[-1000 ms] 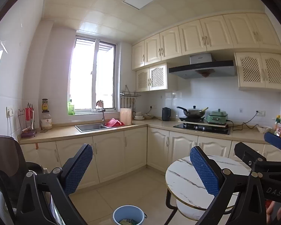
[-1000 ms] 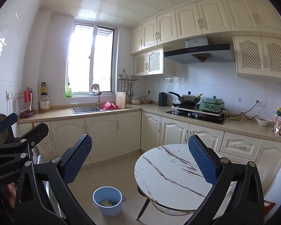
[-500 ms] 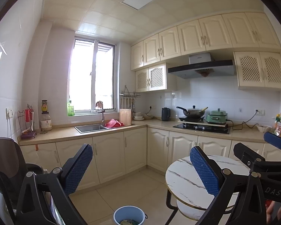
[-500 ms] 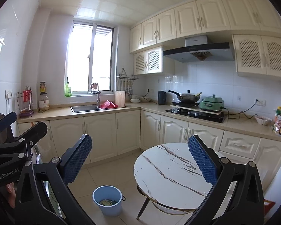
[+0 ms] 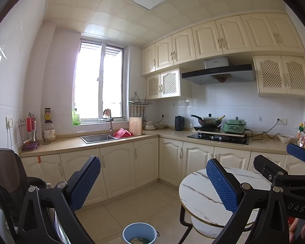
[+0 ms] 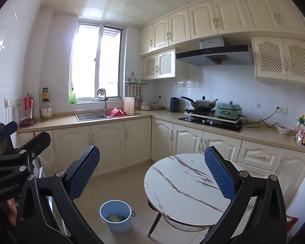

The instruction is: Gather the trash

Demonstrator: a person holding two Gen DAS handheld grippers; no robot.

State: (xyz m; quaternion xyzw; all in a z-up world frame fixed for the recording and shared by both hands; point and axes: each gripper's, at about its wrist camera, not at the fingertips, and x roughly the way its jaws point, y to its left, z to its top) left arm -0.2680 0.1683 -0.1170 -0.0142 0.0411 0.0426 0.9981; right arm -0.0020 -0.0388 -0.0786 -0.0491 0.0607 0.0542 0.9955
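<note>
My left gripper (image 5: pixel 152 185): fingers (image 5: pixel 82 180) spread wide, holding and touching nothing. My right gripper (image 6: pixel 152 174): fingers (image 6: pixel 218 171) equally wide, also empty, raised above the near edge of the round bench (image 6: pixel 185 185). Blue bin (image 6: pixel 116 216): on the floor just left of the bench's legs, with trash (image 6: pixel 114 218) lying at its bottom. Both grippers are well apart from the bin.

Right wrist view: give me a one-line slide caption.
Open right hand-held gripper raised over a round marble table, a blue bin holding scraps on the kitchen floor.
</note>
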